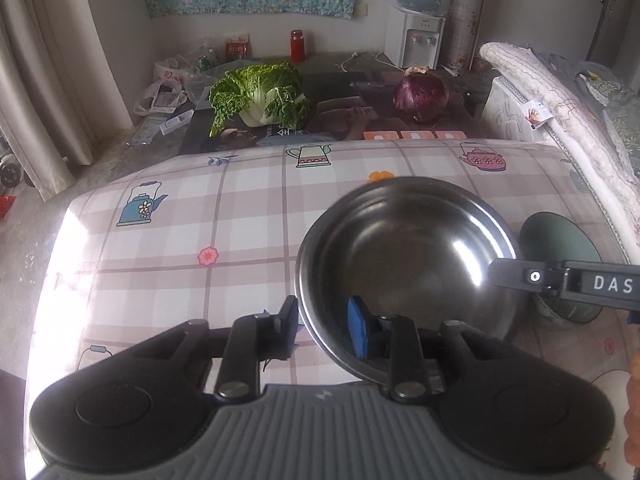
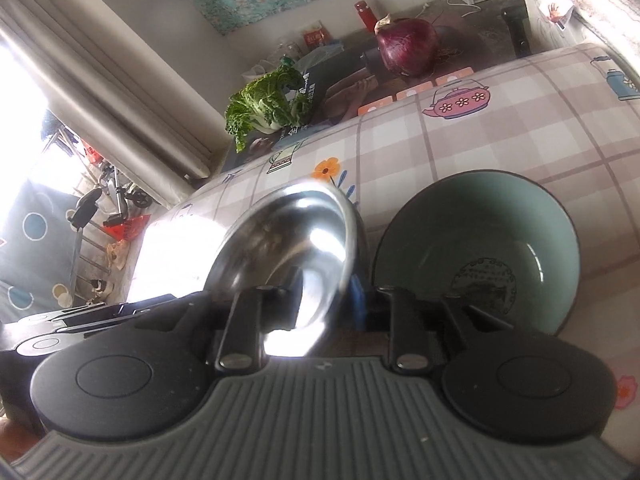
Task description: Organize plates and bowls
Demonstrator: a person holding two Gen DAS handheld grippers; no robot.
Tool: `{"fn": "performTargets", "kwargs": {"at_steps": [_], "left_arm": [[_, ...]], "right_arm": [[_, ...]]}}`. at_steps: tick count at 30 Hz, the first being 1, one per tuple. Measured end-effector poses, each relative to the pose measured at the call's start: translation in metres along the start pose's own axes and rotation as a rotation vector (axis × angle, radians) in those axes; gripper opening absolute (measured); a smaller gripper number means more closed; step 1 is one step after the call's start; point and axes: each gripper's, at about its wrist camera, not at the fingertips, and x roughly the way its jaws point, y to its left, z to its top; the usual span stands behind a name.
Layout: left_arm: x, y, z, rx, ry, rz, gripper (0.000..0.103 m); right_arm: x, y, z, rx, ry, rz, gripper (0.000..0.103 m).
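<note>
A steel bowl stands on the checked tablecloth. My left gripper straddles its near rim: the black finger is outside and the blue pad is inside, with a gap to the rim, so it is open. My right gripper straddles the bowl's right rim, one finger inside the steel bowl and one outside, jaws apart. One of its fingers shows in the left wrist view. A green bowl stands upright just right of the steel one, partly hidden behind the right gripper's finger in the left wrist view.
Beyond the tablecloth, on a darker surface, lie a leafy cabbage and a purple onion. A red flask and a water dispenser stand by the far wall. A rolled quilt runs along the right side.
</note>
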Motion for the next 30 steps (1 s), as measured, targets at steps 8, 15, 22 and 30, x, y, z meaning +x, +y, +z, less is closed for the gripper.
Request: {"fn": "performTargets", "kwargs": {"at_steps": [8, 15, 22, 30], "left_arm": [[-0.026, -0.006, -0.008, 0.021, -0.050, -0.012, 0.081], [-0.060, -0.024, -0.023, 0.093, -0.125, -0.026, 0.099], [-0.072, -0.042, -0.038, 0.125, -0.122, -0.047, 0.101], [-0.082, -0.065, -0.053, 0.158, -0.117, -0.127, 0.101]], "right_arm": [[-0.016, 0.016, -0.007, -0.089, -0.029, -0.016, 0.056], [-0.064, 0.048, -0.019, -0.308, -0.161, -0.142, 0.095], [-0.102, 0.055, -0.033, -0.452, -0.203, -0.315, 0.102], [-0.130, 0.021, -0.049, -0.383, -0.181, -0.392, 0.102]]}}
